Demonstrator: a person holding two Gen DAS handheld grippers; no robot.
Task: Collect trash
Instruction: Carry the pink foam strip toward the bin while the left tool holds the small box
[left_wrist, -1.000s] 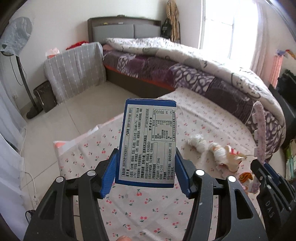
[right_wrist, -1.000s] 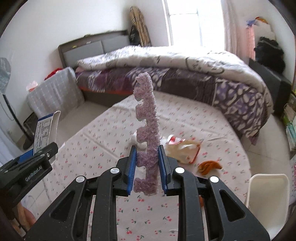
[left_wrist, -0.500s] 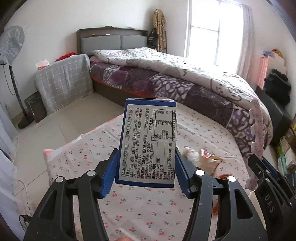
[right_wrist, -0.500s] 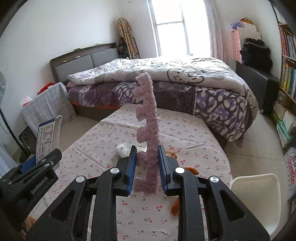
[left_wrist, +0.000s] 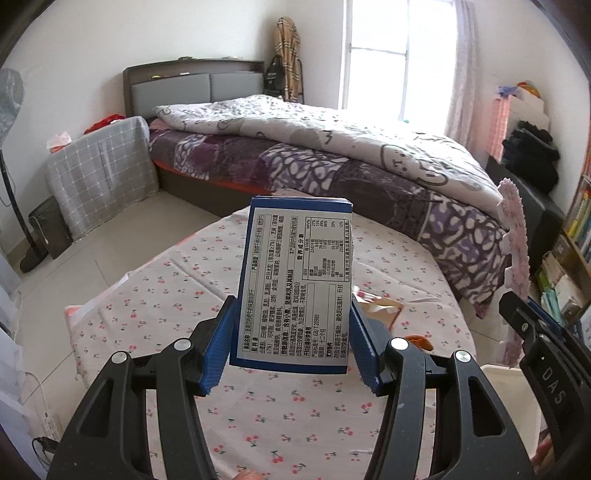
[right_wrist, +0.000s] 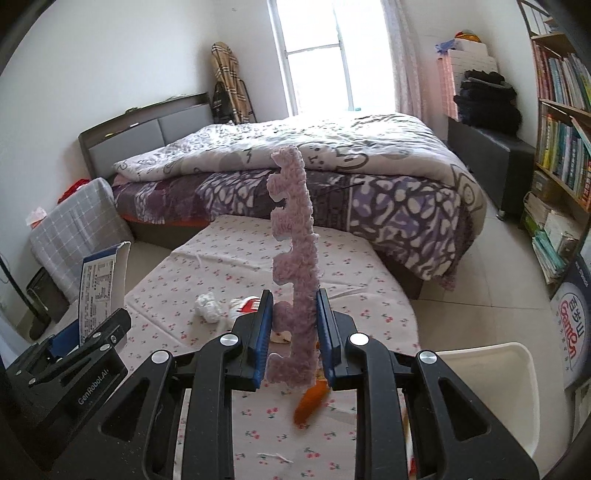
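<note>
Left claw (left_wrist: 290, 341) clamps wide, right claw (right_wrist: 293, 338) pinches narrow (both tilted downward), side by side.

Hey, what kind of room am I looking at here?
Most likely a bedroom in a home. There is a bed with a rumpled quilt, a bookshelf packed with books along one wall, and a window behind the bed.

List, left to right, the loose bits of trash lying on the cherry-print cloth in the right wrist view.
Crumpled white tissue → red-and-white wrapper → orange peel, which lies nearest the camera, partly behind the held purple foam strip.
</note>
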